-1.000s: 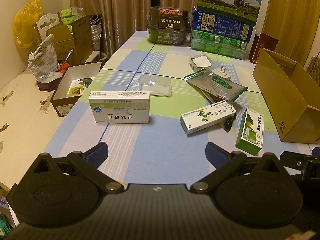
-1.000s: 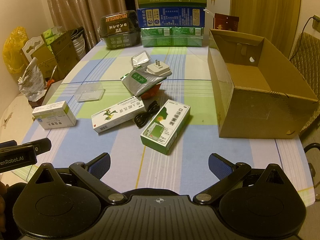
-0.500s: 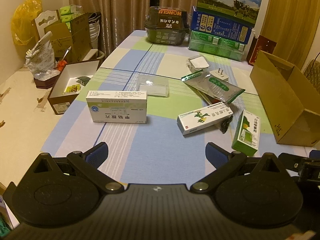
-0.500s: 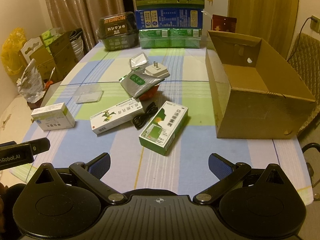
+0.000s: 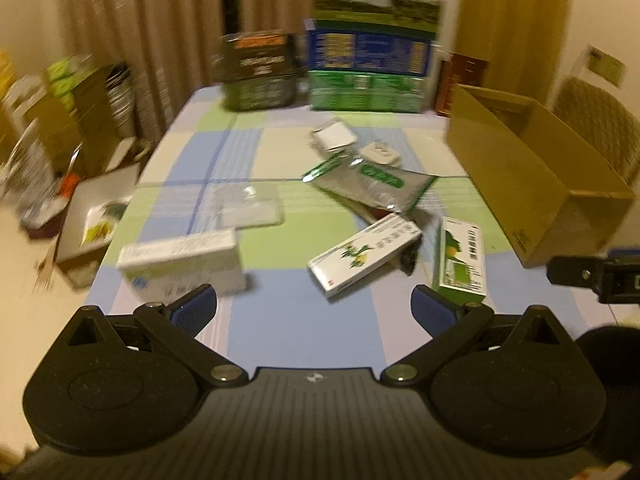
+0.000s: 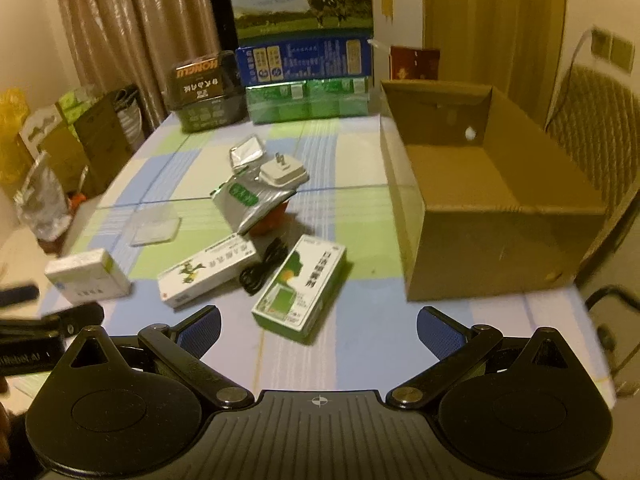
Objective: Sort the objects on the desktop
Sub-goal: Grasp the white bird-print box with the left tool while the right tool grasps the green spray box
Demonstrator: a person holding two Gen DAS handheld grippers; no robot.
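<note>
A green-and-white medicine box point(image 6: 301, 292) lies flat near the front edge of the table point(image 6: 360, 184), just ahead of the right gripper point(image 6: 319, 326), whose jaws stand wide with nothing between them. Touching its left side is a coiled black cable point(image 6: 262, 268), and beyond that a long white box with a green plant print point(image 6: 206, 272). A silver foil pouch point(image 6: 250, 200) lies toward the middle of the table with a white plug adapter point(image 6: 283, 172) resting on it. A white medicine box point(image 5: 182, 266) sits near the left edge, just ahead of the left gripper point(image 5: 314, 308), also spread wide and empty. An open cardboard box point(image 6: 484, 196) stands along the right edge. Milk cartons point(image 6: 304, 40) are stacked at the far edge.
</note>
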